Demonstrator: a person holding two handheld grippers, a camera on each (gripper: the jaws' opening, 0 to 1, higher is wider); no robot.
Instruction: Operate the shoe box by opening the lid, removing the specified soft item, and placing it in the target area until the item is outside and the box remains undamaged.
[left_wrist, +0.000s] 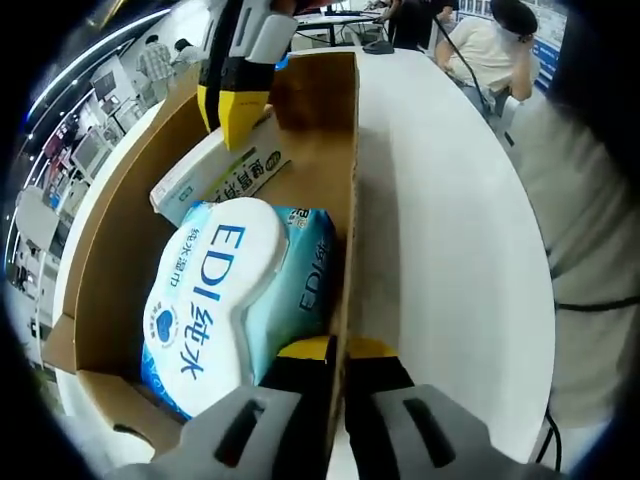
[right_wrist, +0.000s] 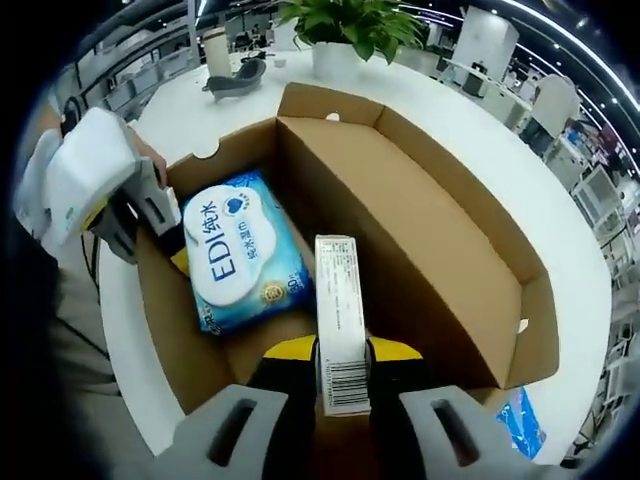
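The blue wet-wipes pack (right_wrist: 240, 262) lies flat inside the open cardboard shoe box (right_wrist: 420, 250) on the white desk (right_wrist: 560, 230). The right gripper (right_wrist: 342, 352) has its fingers pinching a slim white carton (right_wrist: 338, 310) beside the pack. The left gripper (left_wrist: 340, 352) apparently clamps its fingers on the box's side wall (left_wrist: 350, 190), just beside the pack.

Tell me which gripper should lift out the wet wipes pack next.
Probably the left. The left gripper only pinches the box wall, right beside the wet wipes pack, so it can let go. The right gripper is shut on the slim white carton.
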